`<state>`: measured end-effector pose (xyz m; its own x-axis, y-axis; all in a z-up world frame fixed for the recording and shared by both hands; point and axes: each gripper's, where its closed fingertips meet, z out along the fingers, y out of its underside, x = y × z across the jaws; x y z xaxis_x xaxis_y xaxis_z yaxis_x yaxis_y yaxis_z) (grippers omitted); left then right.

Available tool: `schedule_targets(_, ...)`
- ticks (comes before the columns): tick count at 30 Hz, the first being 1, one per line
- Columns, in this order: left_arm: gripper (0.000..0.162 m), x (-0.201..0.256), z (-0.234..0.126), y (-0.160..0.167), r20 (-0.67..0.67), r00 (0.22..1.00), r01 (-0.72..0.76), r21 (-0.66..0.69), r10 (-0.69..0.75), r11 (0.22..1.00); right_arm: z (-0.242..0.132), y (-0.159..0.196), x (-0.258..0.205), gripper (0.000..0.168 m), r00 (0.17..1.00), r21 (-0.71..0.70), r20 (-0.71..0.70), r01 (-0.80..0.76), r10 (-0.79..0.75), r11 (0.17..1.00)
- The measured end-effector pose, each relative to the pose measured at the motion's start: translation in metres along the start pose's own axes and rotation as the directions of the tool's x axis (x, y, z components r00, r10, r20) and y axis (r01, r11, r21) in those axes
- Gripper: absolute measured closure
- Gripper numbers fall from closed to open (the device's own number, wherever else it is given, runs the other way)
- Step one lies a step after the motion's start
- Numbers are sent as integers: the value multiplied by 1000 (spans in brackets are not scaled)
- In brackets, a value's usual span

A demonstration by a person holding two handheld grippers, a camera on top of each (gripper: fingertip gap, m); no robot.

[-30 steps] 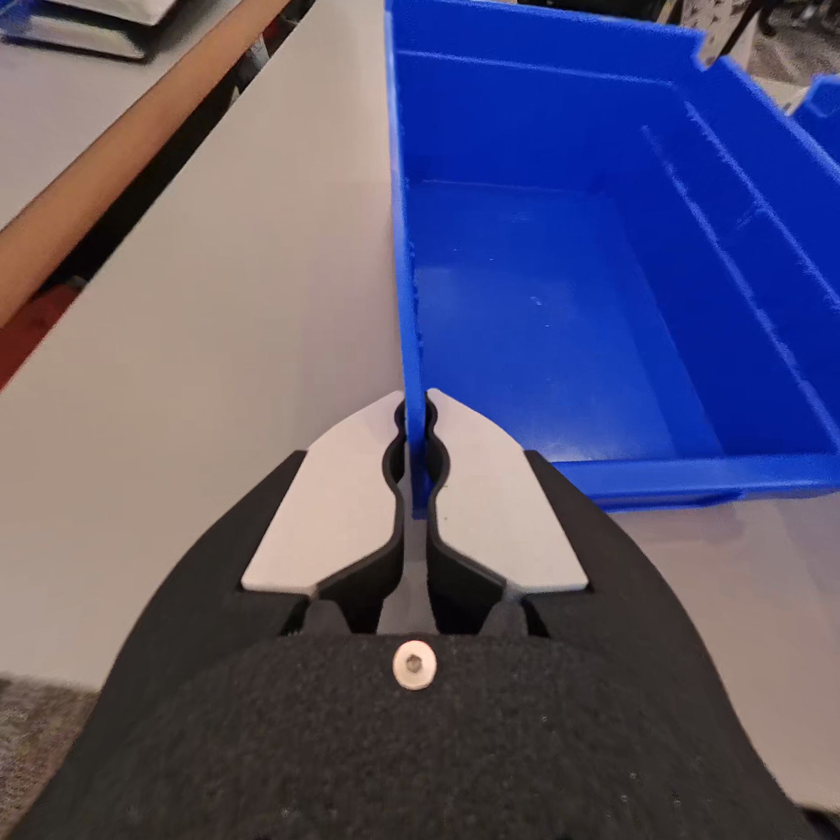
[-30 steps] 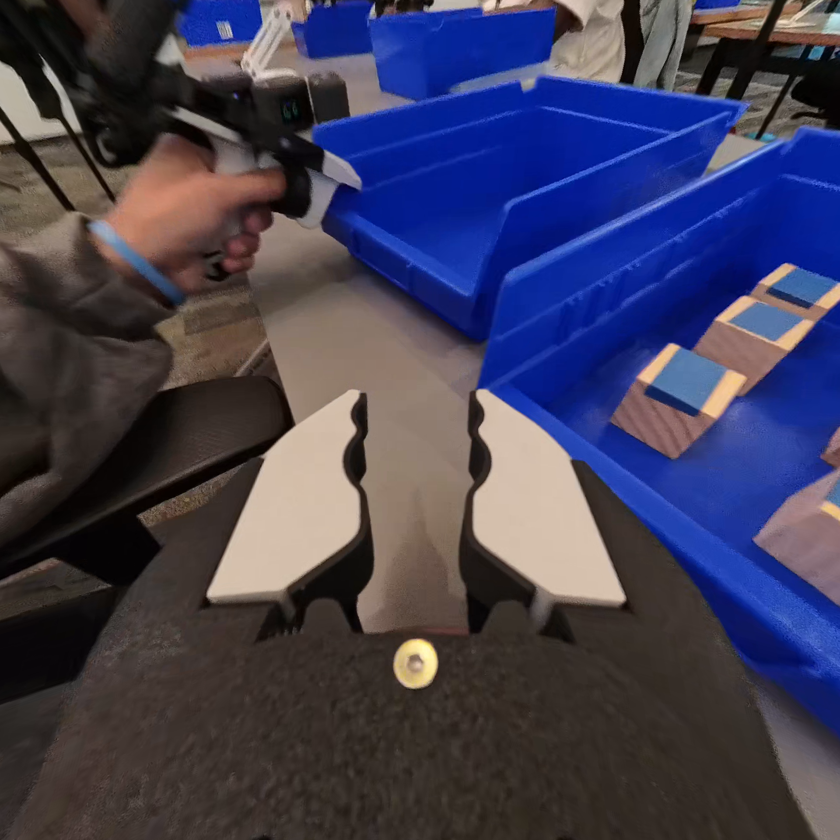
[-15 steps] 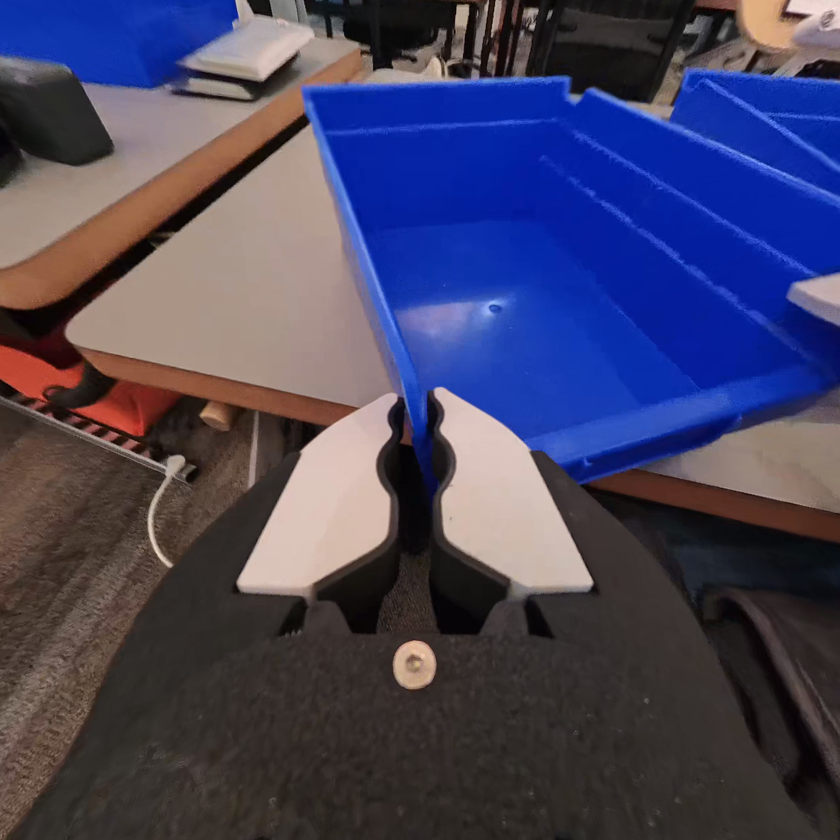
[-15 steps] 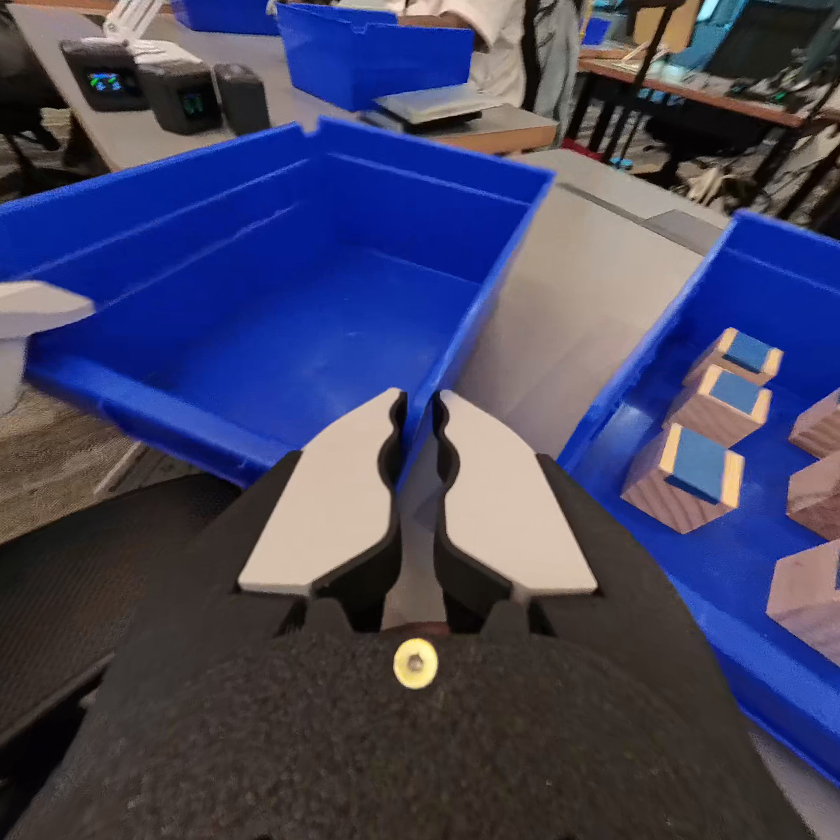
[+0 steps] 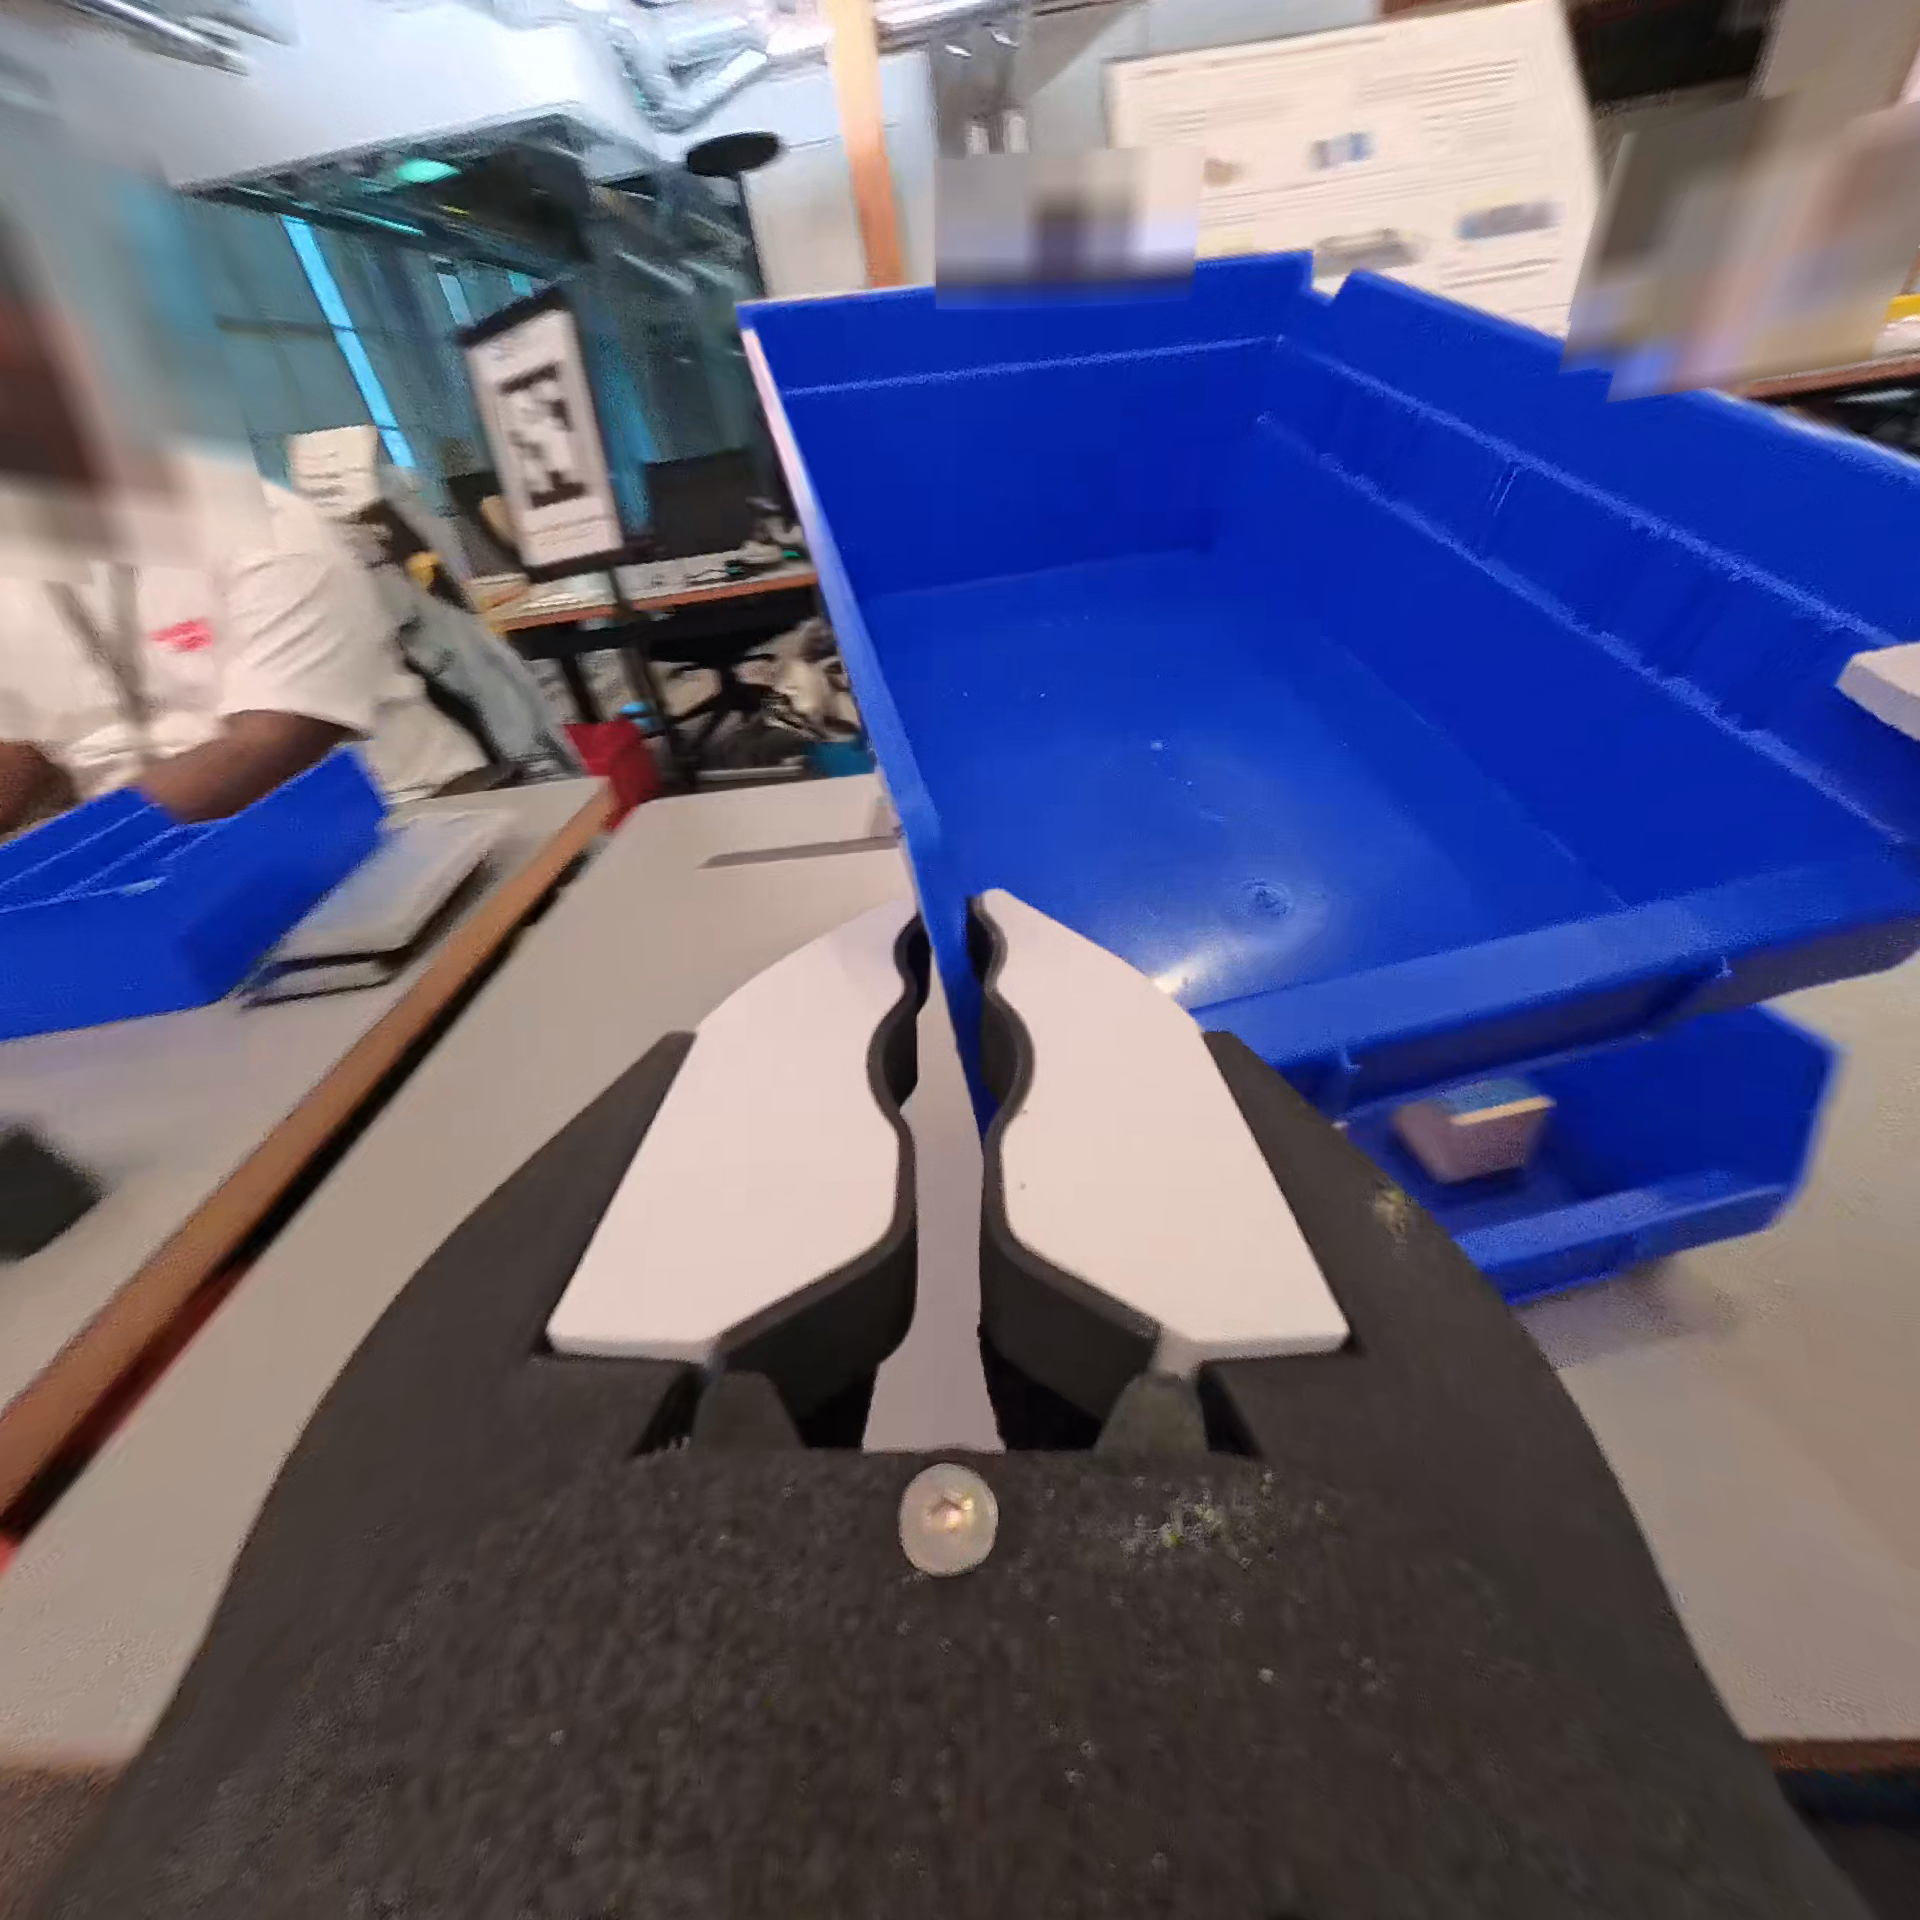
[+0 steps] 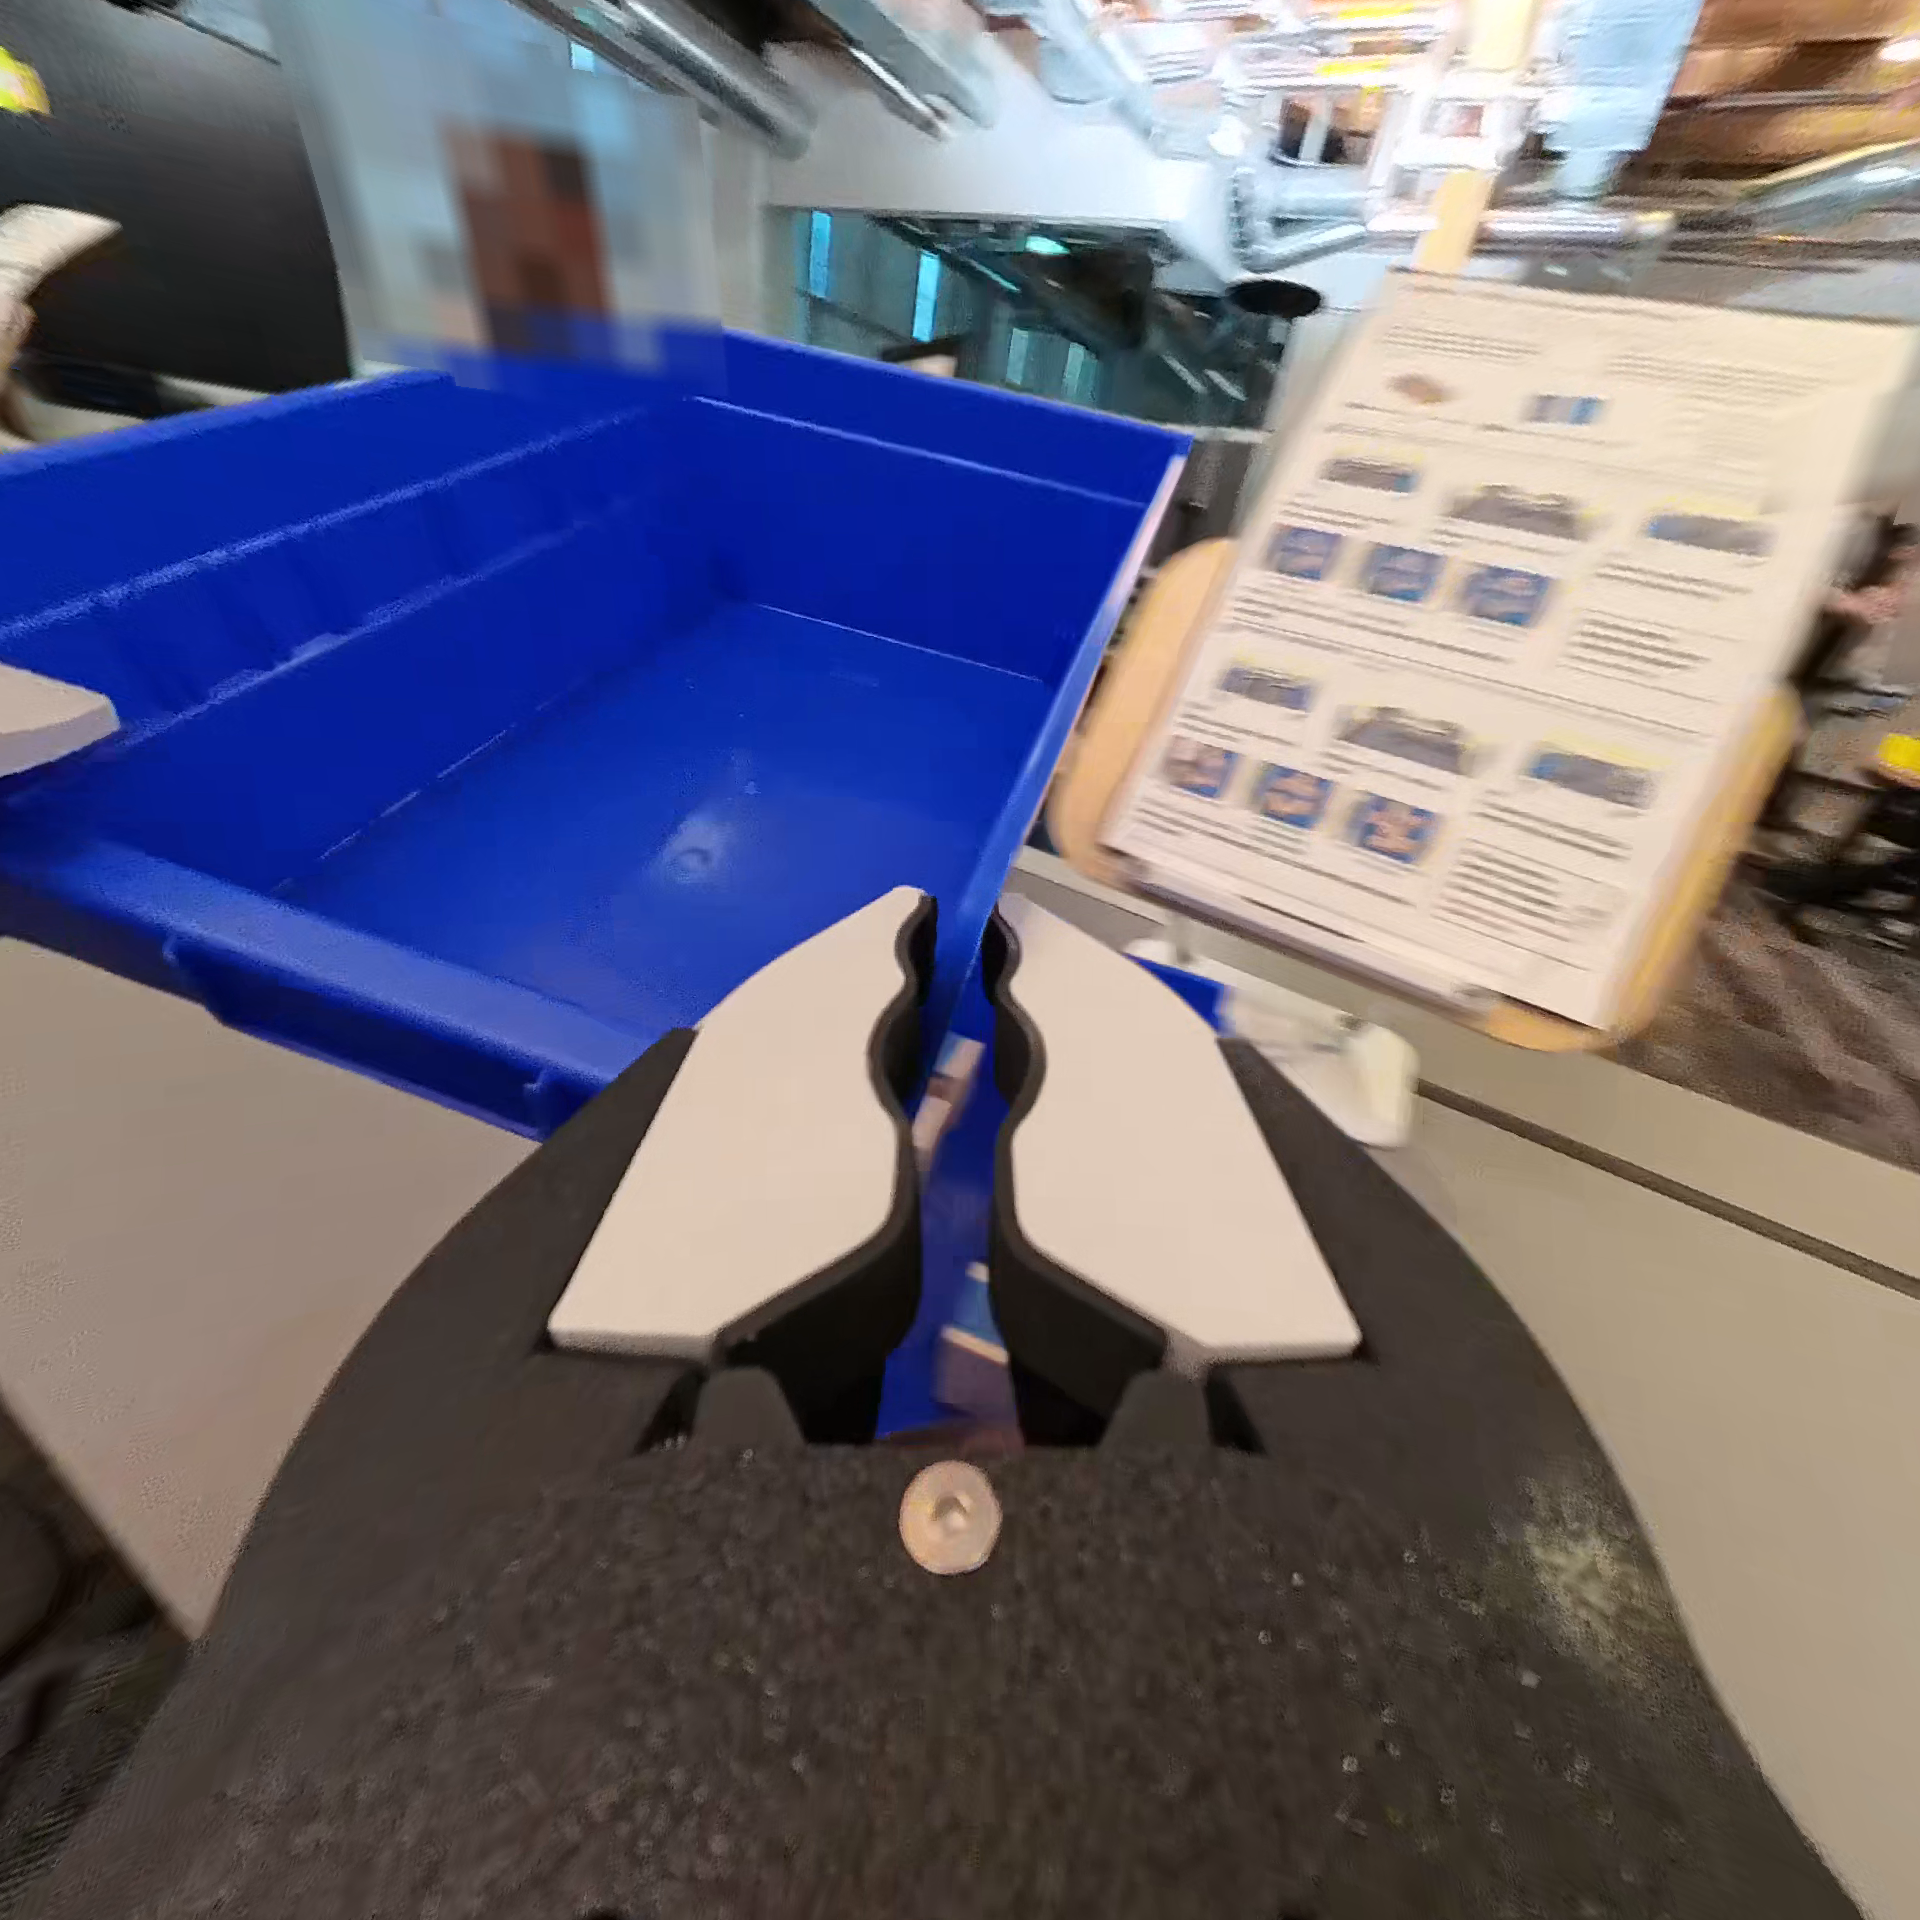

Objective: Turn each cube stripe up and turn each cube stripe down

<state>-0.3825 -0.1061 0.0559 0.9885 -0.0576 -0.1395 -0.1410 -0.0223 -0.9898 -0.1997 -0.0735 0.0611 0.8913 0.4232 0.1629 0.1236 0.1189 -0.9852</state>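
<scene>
My left gripper [image 5: 948,920] is shut on the left wall of an empty blue bin [image 5: 1039,468]. My right gripper [image 6: 961,920] is shut on the same bin's right wall [image 6: 1081,644]. The bin hangs in the air between them, tilted. Below its front edge in the left wrist view lies a second blue bin [image 5: 1662,1205] with one wooden cube [image 5: 1470,1138] showing, a blue stripe on its top. Through my right gripper's gap I see blurred cubes [image 6: 951,1101] in that lower bin. Each view shows the other gripper's fingertip at the bin's far rim.
The grey table [image 5: 727,894] lies below. A printed sheet on a wooden board [image 6: 1455,665] stands on the table to the right. At the left a person in a white shirt [image 5: 208,644] works at another table with a blue bin [image 5: 156,904].
The empty bin, held at both side walls, has risen off the table and now hangs above the bin with cubes. Both views have tilted up toward the room.
</scene>
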Motion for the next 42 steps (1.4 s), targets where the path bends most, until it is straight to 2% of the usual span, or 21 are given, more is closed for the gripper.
schedule_targets(5, 157, 128, 59, -24, -197, 979, -53, -13, 50, 999, -40, 15, 132, 161, 979, -71, -200, -42, 27, 997)
schedule_targets(8, 156, 209, 91, -21, -278, 957, -99, -48, 82, 994, -63, 41, 210, 162, 948, -154, -315, -103, 51, 983)
schedule_targets(11, 157, 281, 125, -9, -328, 944, -74, -109, 34, 991, -77, 77, 278, 163, 916, -217, -393, -177, 80, 960)
schedule_targets(14, 157, 346, 149, 11, -356, 933, -108, -142, 52, 984, -96, 123, 333, 163, 882, -267, -463, -235, 89, 935)
schedule_targets(18, 157, 413, 159, 47, -421, 906, -133, -196, 39, 972, -122, 174, 383, 164, 867, -321, -481, -313, 131, 894)
schedule_targets(21, 156, 444, 158, 71, -444, 893, -181, -212, 71, 960, -135, 204, 403, 164, 858, -345, -493, -347, 146, 872)
schedule_targets(25, 152, 464, 152, 91, -502, 865, -179, -253, 29, 951, -141, 221, 417, 164, 859, -321, -485, -348, 163, 881)
schedule_targets(29, 139, 491, 131, 116, -629, 761, -147, -403, -157, 903, -150, 251, 431, 164, 836, -361, -505, -433, 217, 826)
schedule_targets(32, 126, 489, 124, 112, -647, 734, -114, -413, -203, 904, -148, 254, 429, 164, 818, -320, -462, -514, 343, 796)
schedule_targets(34, 113, 481, 116, 100, -670, 710, -115, -414, -217, 903, -149, 248, 428, 157, 826, -316, -461, -495, 325, 809)
schedule_targets(35, 108, 473, 107, 92, -689, 688, -115, -415, -229, 903, -152, 242, 429, 151, 832, -310, -472, -467, 292, 828)
schedule_targets(37, 107, 446, 88, 68, -726, 648, -99, -379, -230, 920, -159, 222, 434, 142, 831, -292, -515, -401, 211, 868)
schedule_targets(38, 107, 425, 81, 57, -729, 653, -101, -353, -206, 930, -161, 207, 434, 139, 832, -272, -525, -365, 180, 890)
schedule_targets(40, 107, 371, 74, 40, -702, 699, -106, -287, -134, 952, -154, 168, 422, 136, 857, -207, -494, -282, 149, 937)
schedule_targets(42, 107, 308, 73, 35, -634, 769, -111, -250, -76, 962, -136, 129, 390, 136, 910, -151, -389, -218, 145, 964)
